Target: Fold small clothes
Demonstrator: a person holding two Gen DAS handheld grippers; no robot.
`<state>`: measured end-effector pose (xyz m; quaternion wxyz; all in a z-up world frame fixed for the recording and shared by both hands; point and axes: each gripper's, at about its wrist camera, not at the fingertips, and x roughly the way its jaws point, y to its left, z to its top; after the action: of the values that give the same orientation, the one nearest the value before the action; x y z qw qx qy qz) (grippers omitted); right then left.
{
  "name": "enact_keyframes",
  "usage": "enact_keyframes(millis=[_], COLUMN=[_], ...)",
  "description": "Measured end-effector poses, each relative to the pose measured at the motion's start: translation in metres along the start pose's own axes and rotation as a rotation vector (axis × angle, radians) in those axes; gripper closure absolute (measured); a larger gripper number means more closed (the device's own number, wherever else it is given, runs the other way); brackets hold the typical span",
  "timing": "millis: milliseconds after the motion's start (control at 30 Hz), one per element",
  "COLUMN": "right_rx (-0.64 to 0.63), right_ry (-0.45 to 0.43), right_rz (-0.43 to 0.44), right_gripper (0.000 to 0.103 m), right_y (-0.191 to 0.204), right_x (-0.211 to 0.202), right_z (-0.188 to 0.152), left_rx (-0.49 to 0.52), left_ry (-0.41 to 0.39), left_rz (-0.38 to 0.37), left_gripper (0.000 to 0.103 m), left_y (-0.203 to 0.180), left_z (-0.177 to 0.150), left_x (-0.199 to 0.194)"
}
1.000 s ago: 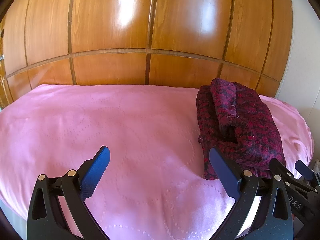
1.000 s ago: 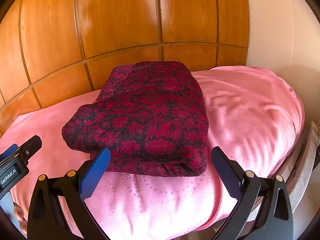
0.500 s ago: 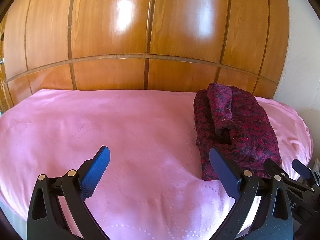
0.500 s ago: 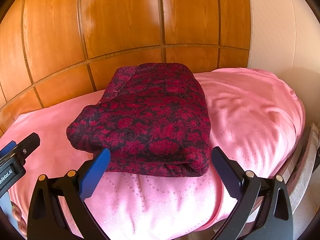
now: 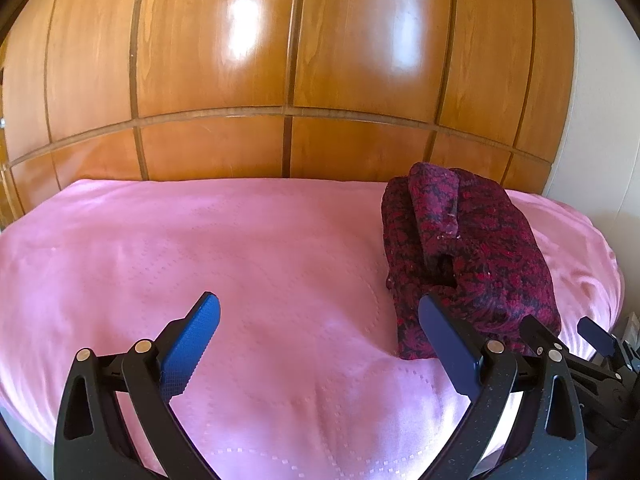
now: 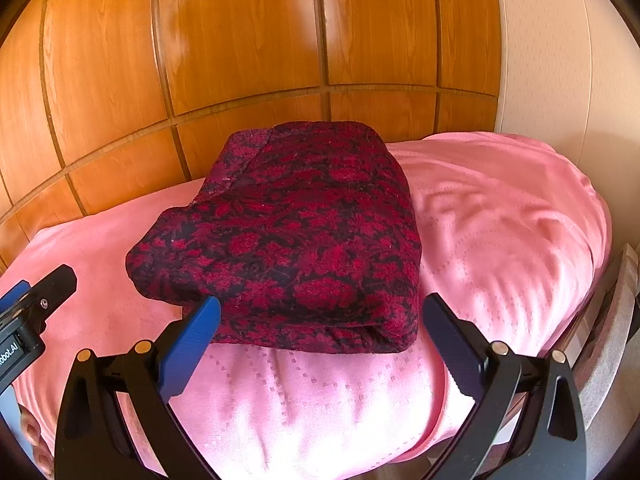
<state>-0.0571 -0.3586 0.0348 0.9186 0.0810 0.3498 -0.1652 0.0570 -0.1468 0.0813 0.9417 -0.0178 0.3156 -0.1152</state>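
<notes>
While both fingers gape empty, folded garment, its layered edge only leftward.

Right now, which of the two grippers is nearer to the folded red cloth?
The right gripper: the folded red cloth lies straight ahead between its open fingers. The left gripper faces bare pink sheet, the cloth off to its right.

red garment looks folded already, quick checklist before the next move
1. Red patterned garment folded into a compact bundle: ok.
2. Garment rests fully on the pink bedspread, away from the edge: ok.
3. Left tongs open and empty: ok.
4. Right tongs open and empty, short of the garment: ok.
5. Left-side layers tidy: not ok, a loose flap and gap show in the left wrist view.
6. More clothes left to fold: cannot tell.
</notes>
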Motion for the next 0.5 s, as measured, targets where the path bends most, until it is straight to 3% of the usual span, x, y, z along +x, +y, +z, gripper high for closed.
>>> enact_keyframes(millis=[500], right_rx=[0.02], right_ry=[0.015], right_rz=[0.011], right_gripper=[0.002], right_y=[-0.011], right_x=[0.013], right_z=[0.003], left_rx=[0.007], left_ry=[0.029], left_rz=[0.001], left_gripper=[0.005], left_y=[-0.006], left_z=[-0.003], left_x=[0.014])
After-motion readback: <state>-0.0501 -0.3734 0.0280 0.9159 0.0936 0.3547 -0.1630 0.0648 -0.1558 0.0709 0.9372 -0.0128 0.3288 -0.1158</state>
